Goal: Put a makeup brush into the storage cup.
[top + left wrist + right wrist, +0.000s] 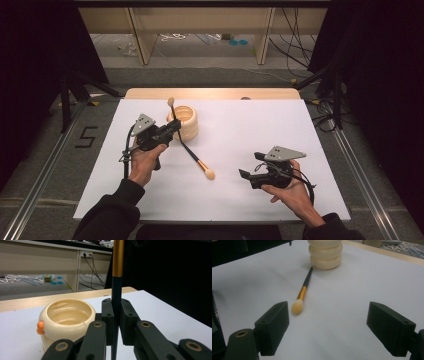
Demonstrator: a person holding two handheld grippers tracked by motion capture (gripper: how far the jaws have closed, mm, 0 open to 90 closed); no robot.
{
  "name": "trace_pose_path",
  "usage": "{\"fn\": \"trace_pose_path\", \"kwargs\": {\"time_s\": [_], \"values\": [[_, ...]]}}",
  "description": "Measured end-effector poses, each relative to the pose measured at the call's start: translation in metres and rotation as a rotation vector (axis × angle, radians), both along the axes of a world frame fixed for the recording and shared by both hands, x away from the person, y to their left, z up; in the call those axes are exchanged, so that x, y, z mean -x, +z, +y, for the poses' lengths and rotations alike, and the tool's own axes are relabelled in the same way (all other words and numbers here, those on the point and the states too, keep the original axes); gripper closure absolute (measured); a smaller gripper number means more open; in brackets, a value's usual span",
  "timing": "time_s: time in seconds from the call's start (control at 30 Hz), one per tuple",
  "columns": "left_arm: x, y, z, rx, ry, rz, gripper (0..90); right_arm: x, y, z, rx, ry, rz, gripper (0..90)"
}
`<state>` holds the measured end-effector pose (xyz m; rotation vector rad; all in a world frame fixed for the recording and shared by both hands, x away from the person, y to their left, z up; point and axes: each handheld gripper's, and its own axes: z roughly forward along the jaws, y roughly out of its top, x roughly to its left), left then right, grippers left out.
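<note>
A brush held upright beside the cream holder
The left gripper (116,322) is clamped on one brush (117,277) just beside the holder (66,320); a second brush (303,291) lies before it; the right gripper (337,331) is held apart.

Dim room, grey floor (210,75), wooden bench legs (140,37), trailing cables (295,45).

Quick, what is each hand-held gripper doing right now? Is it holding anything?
Left hand-held gripper: shut on an upright makeup brush.
Right hand-held gripper: open, holding nothing.
</note>
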<state>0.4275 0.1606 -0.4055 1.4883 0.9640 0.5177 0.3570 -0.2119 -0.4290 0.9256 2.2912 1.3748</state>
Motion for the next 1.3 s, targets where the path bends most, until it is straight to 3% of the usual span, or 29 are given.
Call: {"fn": "trace_pose_path", "kwargs": {"time_s": [0.17, 0.47, 0.73, 0.77, 0.87, 0.93, 1.07, 1.3], "values": [[-0.006, 0.003, 0.002, 0.004, 0.014, 0.003, 83.0, 0.005, -0.002, -0.003, -0.004, -0.006, 0.000, 19.0], [-0.020, 0.016, 0.003, 0.001, 0.029, -0.027, 83.0, 0.012, -0.005, -0.009, -0.036, -0.024, 0.001, 17.5], [-0.038, 0.021, -0.001, -0.016, 0.049, -0.034, 83.0, 0.011, -0.006, -0.007, -0.035, -0.015, -0.007, 17.6], [-0.039, 0.021, -0.002, -0.013, 0.051, -0.032, 83.1, 0.013, -0.005, -0.008, -0.009, -0.020, 0.007, 17.6], [-0.046, 0.020, -0.004, -0.031, 0.057, -0.033, 83.0, 0.013, -0.005, -0.008, -0.009, -0.016, 0.013, 17.6], [-0.050, 0.020, -0.005, -0.005, 0.058, -0.033, 83.0, 0.012, -0.005, -0.007, -0.013, -0.009, 0.006, 17.6], [-0.064, 0.021, -0.011, -0.053, 0.075, -0.048, 83.0, 0.012, -0.006, -0.004, -0.021, 0.009, 0.008, 17.6], [-0.078, 0.019, -0.013, -0.061, 0.098, -0.043, 83.0, 0.012, -0.006, -0.005, -0.013, 0.013, 0.009, 17.7]]}}
